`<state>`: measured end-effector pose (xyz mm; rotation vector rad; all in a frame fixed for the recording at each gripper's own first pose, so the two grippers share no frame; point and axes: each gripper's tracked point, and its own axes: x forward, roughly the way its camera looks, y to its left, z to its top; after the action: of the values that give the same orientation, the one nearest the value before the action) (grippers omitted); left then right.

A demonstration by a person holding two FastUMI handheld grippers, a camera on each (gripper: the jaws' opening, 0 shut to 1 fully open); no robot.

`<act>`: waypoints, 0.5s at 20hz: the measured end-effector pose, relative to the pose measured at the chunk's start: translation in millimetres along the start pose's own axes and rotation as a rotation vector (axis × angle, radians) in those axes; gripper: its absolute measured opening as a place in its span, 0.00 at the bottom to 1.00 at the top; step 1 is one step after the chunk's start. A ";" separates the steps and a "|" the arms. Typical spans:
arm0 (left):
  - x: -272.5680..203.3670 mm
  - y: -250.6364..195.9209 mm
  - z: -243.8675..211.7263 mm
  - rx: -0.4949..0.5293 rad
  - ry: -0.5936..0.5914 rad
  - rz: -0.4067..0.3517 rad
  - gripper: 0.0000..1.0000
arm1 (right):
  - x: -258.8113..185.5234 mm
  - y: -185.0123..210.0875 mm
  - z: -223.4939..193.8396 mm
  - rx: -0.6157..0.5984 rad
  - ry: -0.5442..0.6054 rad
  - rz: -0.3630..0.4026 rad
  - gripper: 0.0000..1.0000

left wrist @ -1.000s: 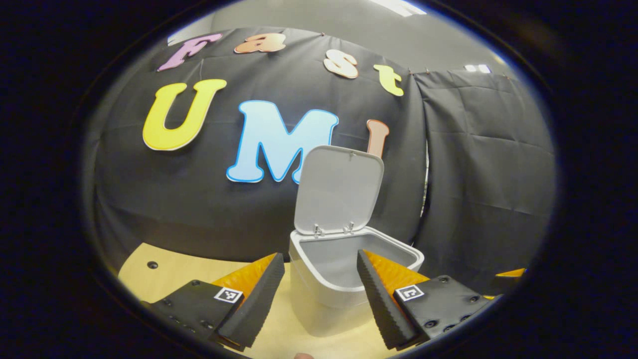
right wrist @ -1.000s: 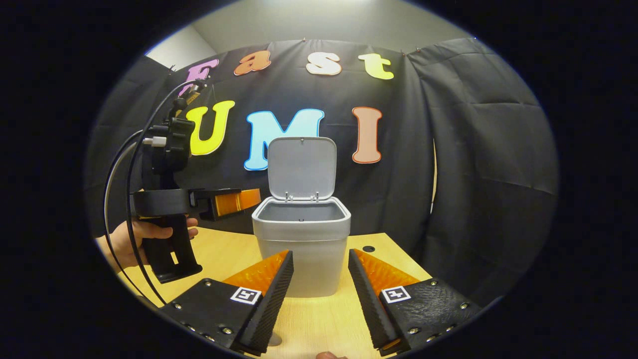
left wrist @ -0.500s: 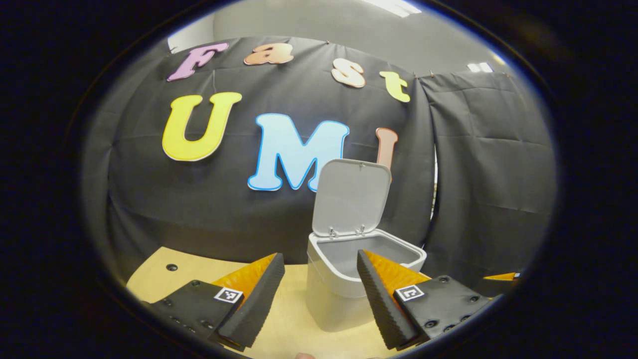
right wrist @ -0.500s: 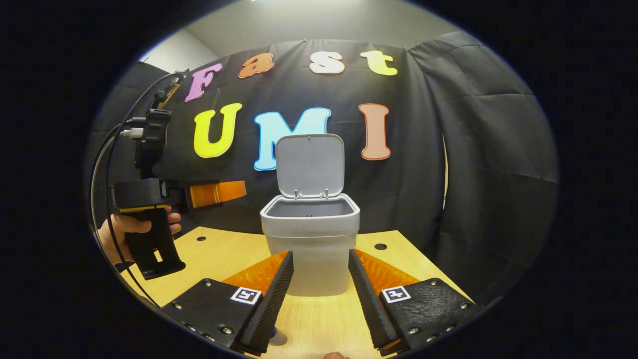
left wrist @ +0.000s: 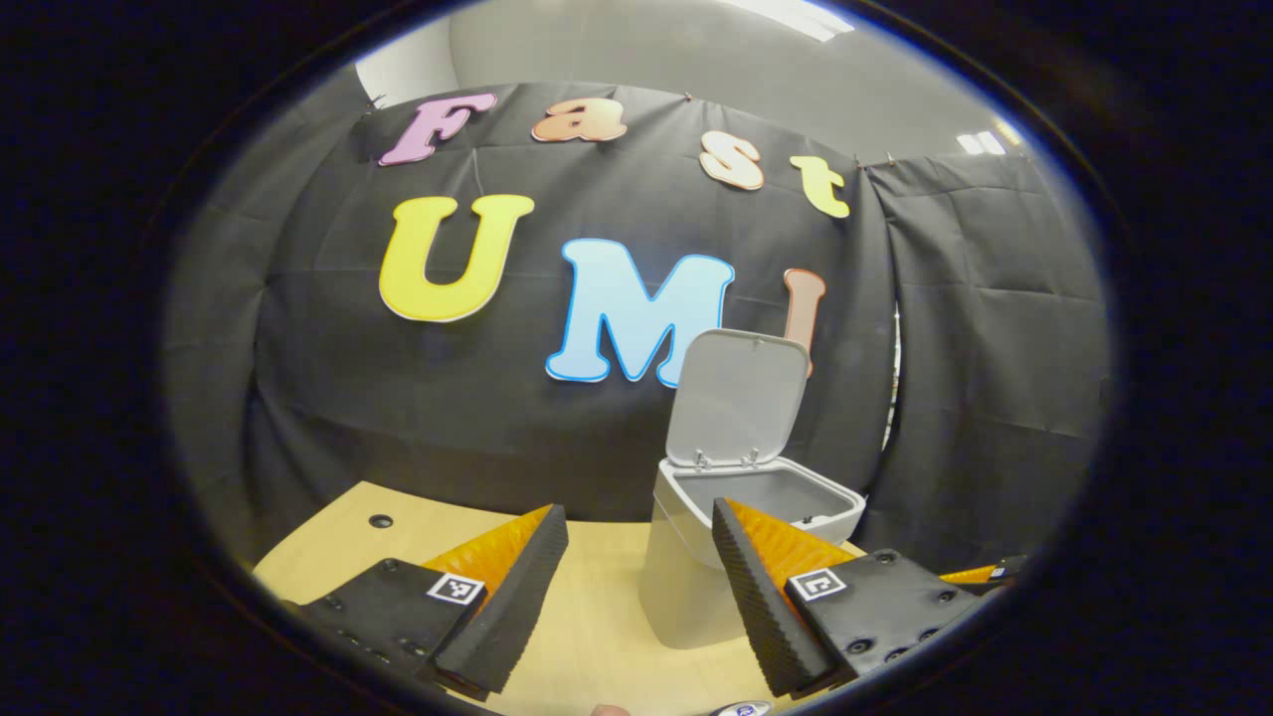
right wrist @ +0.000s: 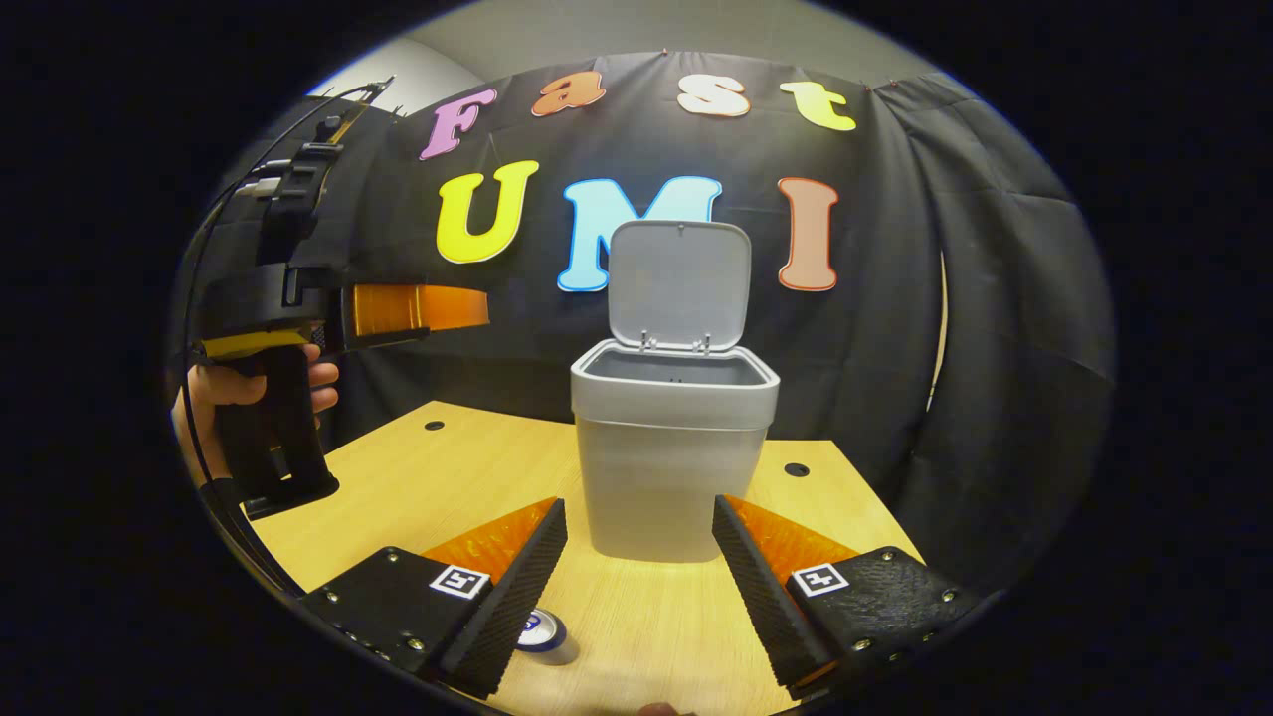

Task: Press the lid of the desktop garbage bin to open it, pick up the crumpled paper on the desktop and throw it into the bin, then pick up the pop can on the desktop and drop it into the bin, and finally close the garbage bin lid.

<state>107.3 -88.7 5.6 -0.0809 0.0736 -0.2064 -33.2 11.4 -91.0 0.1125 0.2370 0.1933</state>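
The grey garbage bin stands on the wooden table with its lid upright and open; its inside is mostly hidden. A pop can lies on its side beside my right gripper's left finger. My right gripper is open and empty, a short way in front of the bin. A hand holds my left gripper high, left of the bin. In the left gripper view, the left gripper is open and empty, with the bin and lid ahead to the right. The can's end peeks at the bottom edge.
The black cloth wall hangs close behind the bin. The tabletop has small round holes near its back corners. A cable loops from the left gripper's handle. Part of the right gripper shows at the far right of the left gripper view.
My left gripper drew back from above the bin, which now looks smaller and farther right. The right gripper view tilted down, bringing the pop can into sight. Lid stays open.
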 end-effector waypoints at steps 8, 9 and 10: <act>-36.0 23.8 12.5 0.050 -0.050 0.059 0.95 | 10.4 39.7 -36.8 -0.035 0.130 0.101 0.95; -40.0 24.3 13.4 0.051 -0.056 0.059 0.95 | 11.8 44.3 -41.1 -0.036 0.143 0.110 0.95; -44.6 26.2 13.2 0.046 -0.062 0.055 0.95 | 13.6 48.3 -44.2 -0.038 0.156 0.119 0.95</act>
<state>70.1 -52.9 19.3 -0.0396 0.0089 -0.1501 -39.5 65.2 -130.3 0.0737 0.3822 0.3250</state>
